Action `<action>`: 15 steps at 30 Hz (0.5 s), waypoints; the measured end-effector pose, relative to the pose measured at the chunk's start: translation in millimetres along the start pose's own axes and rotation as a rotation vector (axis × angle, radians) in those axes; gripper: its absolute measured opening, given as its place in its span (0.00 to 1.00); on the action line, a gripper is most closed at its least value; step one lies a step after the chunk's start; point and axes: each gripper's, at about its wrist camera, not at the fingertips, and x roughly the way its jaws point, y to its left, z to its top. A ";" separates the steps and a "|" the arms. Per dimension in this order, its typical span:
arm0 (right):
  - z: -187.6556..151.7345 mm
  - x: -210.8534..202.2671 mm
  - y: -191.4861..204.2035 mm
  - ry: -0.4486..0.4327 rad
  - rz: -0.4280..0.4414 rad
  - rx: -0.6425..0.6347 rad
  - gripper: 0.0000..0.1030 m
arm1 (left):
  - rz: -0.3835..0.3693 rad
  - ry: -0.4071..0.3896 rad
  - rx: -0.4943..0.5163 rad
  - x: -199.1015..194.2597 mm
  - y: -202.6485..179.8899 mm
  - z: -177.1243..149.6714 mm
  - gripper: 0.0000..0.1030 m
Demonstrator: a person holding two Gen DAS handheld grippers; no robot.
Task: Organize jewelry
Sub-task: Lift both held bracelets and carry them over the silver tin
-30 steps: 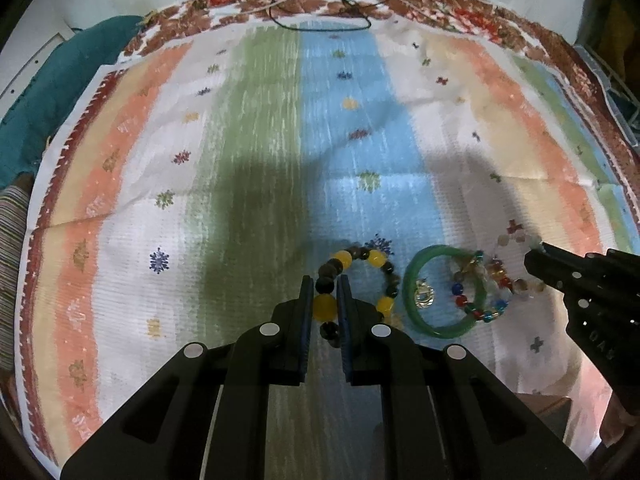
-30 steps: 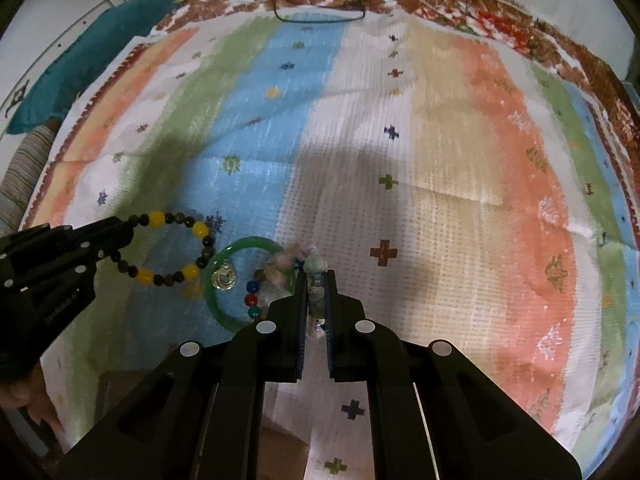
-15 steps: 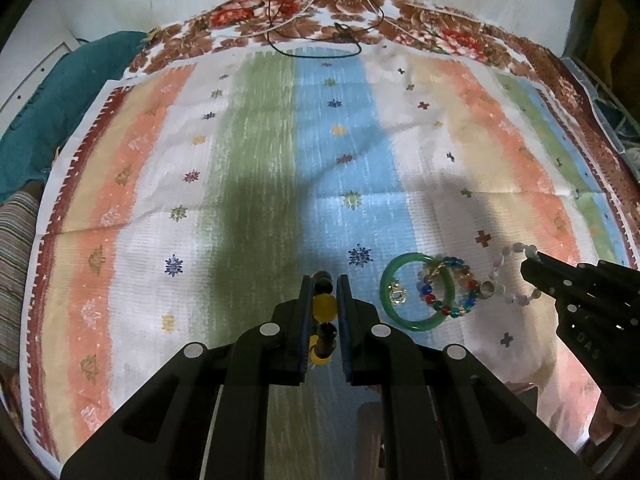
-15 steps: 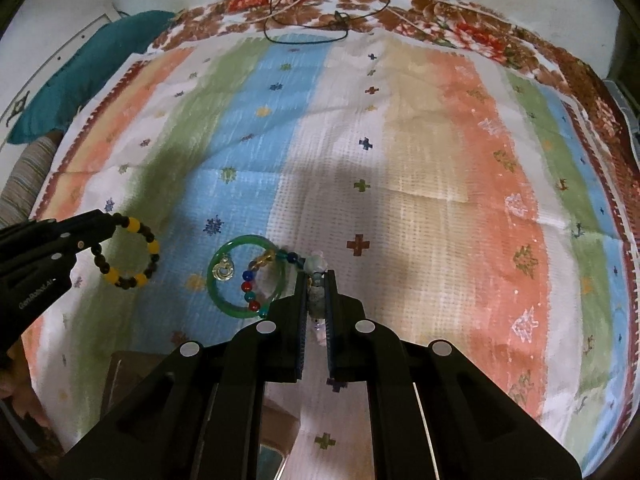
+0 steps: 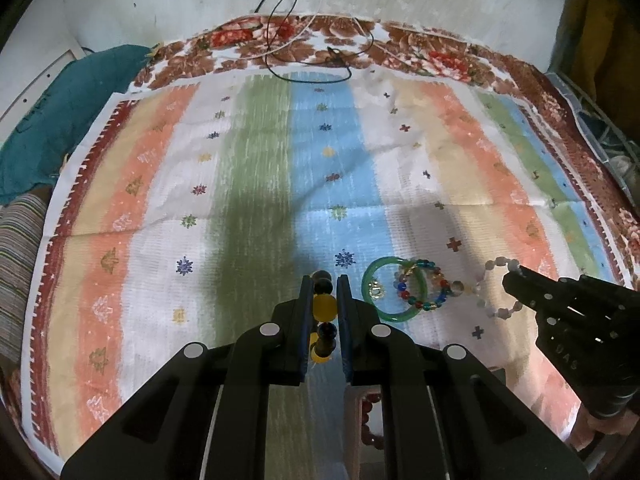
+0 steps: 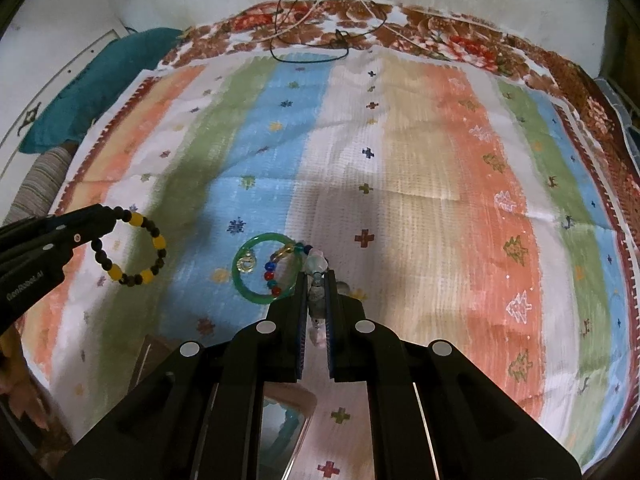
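My left gripper (image 5: 324,284) is shut on a bracelet of black and yellow beads (image 5: 324,306), lifted off the striped cloth; it hangs as a loop in the right wrist view (image 6: 132,250). My right gripper (image 6: 316,276) is shut on a bracelet of pale white beads (image 6: 316,264), which hangs as a loop in the left wrist view (image 5: 496,292). A green bangle (image 5: 390,290) lies on the cloth with a multicoloured bead bracelet (image 5: 424,290) across it and a small gold charm (image 5: 375,290) inside it.
A striped cloth (image 5: 256,184) covers the surface. Black and white cords (image 5: 312,52) lie at its far edge. A teal cloth (image 5: 60,112) sits at the far left. A box with red beads (image 5: 366,412) shows below my left gripper, and a clear container (image 6: 284,424) below my right.
Both grippers have risen and pulled back with their bracelets. The black and yellow bracelet and the pale bracelet came off the cloth; the bangle and coloured beads stayed.
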 end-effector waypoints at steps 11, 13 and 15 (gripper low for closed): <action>-14.3 -28.1 7.3 -0.048 0.033 -0.003 0.09 | -0.042 -0.043 0.041 -33.4 -18.2 -11.7 0.11; -16.7 -34.7 8.9 -0.059 0.043 -0.003 0.09 | -0.056 -0.056 0.047 -41.8 -22.8 -14.4 0.11; -19.4 -40.6 11.1 -0.068 0.050 -0.005 0.09 | -0.062 -0.067 0.056 -49.0 -27.7 -18.1 0.11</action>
